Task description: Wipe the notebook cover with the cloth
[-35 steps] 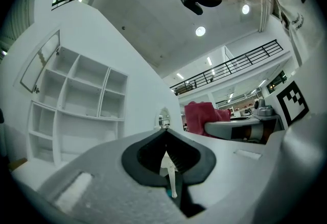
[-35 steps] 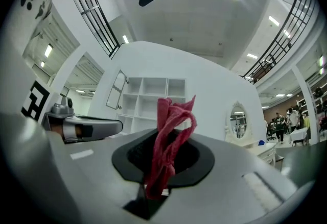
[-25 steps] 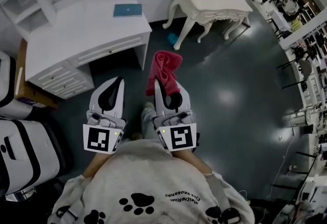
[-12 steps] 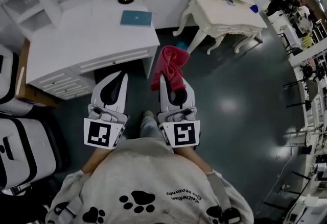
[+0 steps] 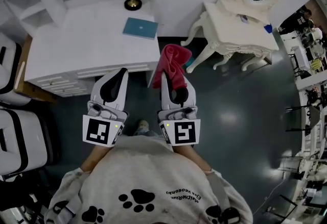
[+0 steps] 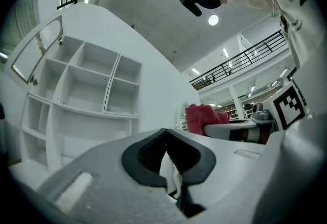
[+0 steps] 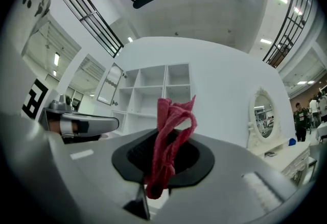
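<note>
Two grippers are held side by side just ahead of the person's chest, both pointing toward 12 o'clock in the head view. The left gripper (image 5: 121, 72) has its jaws together with nothing between them, as its own view confirms. The right gripper (image 5: 171, 78) is clamped on the red cloth (image 5: 172, 65), which stands up out of the jaws in a loose bunch, with a short tail hanging below the pads in the right gripper view. Both tips reach about as far as the front edge of the white desk (image 5: 76, 47). Farther out on the desktop lies the notebook (image 5: 140, 28), a flat teal rectangle. From the cloth it sits at roughly 11 o'clock, well apart. From the left gripper it sits at about 1 o'clock, at much the same distance. Its long axis runs close to 9-to-3, the right end tipped slightly toward 4, so it lies nearly crosswise to the way the grippers point. Neither gripper view shows it. The coming move looks like a reach forward and a little left with the right gripper, then a lowering of the cloth onto the cover. Beyond the notebook, at 12 o'clock, a small lamp (image 5: 133, 2) stands against the wall.
</note>
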Motion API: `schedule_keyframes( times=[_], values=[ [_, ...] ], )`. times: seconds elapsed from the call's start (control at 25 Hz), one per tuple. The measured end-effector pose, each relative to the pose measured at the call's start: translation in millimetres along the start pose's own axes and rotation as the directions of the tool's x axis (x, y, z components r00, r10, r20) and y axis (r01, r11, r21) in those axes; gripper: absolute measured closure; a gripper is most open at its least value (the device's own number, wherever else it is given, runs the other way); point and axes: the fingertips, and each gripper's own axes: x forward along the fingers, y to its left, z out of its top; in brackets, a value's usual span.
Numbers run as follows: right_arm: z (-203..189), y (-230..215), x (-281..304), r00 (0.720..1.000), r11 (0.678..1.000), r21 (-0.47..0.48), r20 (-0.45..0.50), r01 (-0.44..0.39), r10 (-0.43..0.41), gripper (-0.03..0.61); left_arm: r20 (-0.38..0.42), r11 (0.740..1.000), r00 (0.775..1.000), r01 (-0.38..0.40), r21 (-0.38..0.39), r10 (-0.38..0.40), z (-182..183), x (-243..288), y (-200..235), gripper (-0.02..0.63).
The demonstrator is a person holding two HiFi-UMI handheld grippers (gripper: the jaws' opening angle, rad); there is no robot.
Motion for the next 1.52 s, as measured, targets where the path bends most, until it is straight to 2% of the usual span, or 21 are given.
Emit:
schedule_keyframes(
  times=[0.32, 0.68, 0.88, 1.04, 1.28, 1.52],
  values=[
    [-21.5, -15.3, 26.0, 0.999, 0.999, 0.029, -0.010, -0.034, 0.035, 0.531, -0.026, 0.999, 0.999, -0.031, 0.015, 0.031, -14.5, 26.7, 9.7, 0.617],
    [-38.9, -21.8, 75.3, 0.999, 0.999, 0.010, -0.022, -0.042, 0.042, 0.531, -0.035, 0.999, 0.998, -0.053, -0.005, 0.052, -35.1, 60.1, 53.8, 0.617],
    [-55.7, -33.9, 127.1, 0.999, 1.000, -0.004, -0.043, -0.028, 0.028, 0.531, -0.041, 0.999, 0.999, -0.036, -0.008, 0.036, -51.5, 100.9, 90.2, 0.617],
    [-71.7, -43.3, 174.3, 0.998, 1.000, -0.006, -0.056, -0.018, 0.018, 0.531, -0.082, 1.000, 0.996, -0.020, 0.019, 0.021, -76.3, 134.2, 122.6, 0.617],
    [-88.5, -52.2, 241.8, 0.997, 1.000, -0.024, -0.074, -0.003, 0.001, 0.531, -0.097, 1.000, 0.995, 0.008, -0.001, -0.008, -98.2, 185.1, 175.9, 0.617],
    [-104.8, -63.1, 276.0, 0.994, 0.998, -0.054, -0.098, 0.038, -0.043, 0.531, -0.112, 0.998, 0.992, 0.064, -0.026, -0.066, -120.4, 217.1, 199.0, 0.617]
  ],
)
